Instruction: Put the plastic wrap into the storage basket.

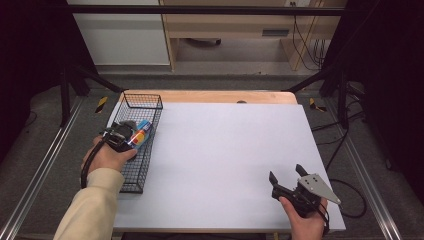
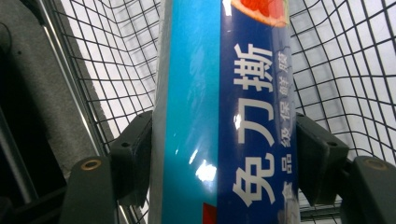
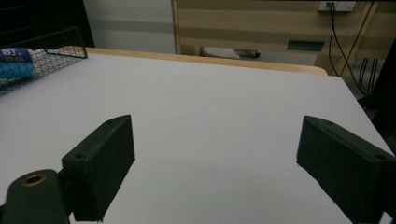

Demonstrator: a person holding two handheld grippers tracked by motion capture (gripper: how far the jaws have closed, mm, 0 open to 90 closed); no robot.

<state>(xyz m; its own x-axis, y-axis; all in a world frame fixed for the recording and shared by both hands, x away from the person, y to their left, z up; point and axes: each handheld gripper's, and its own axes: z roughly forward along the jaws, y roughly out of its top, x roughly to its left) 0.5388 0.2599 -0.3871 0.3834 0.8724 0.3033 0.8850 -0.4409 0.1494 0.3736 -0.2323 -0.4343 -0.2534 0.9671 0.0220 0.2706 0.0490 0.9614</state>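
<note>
A long blue box of cling film (image 2: 224, 116) with white Chinese lettering and a fruit picture is clamped between the two black jaws of my left gripper (image 2: 224, 154). In the high view that box (image 1: 141, 134) and the left gripper (image 1: 126, 136) are inside the black wire basket (image 1: 131, 184) at the table's left edge. My right gripper (image 1: 286, 176) rests near the front right of the table, open, with nothing between its fingers (image 3: 100, 163). The box's end (image 3: 16, 63) shows through the basket mesh in the right gripper view.
A white sheet (image 1: 220, 160) covers the wooden table (image 1: 225, 96). Black frame bars and cables stand around the table; a wooden cabinet (image 1: 240, 25) is behind it. The basket's wire walls (image 2: 350, 70) surround the held box.
</note>
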